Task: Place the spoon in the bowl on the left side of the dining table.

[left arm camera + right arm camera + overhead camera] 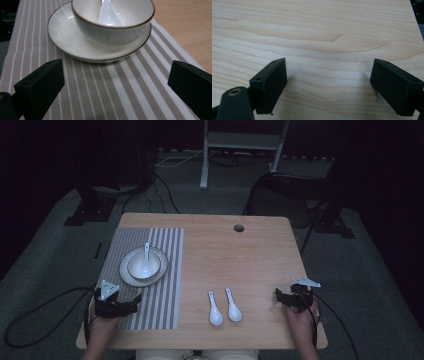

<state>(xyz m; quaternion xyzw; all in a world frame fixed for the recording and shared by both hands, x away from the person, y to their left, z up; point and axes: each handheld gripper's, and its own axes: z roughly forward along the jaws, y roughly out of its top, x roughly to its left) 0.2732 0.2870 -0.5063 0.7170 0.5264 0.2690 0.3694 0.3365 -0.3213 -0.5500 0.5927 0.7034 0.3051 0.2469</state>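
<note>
Spoons (224,306), glazed ceramic, probably light, slippery and brittle, lie right of the striped mat (172,270); grip mid-handle. Left gripper (116,301) rests spread on that mat's near edge; right gripper (288,298), spread, sits far right of it.

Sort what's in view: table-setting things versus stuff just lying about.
Table-setting things: bowl with a spoon in it, plate under the bowl, striped placemat, two loose spoons.

Lying about: floor cables, white stand behind the table.
</note>
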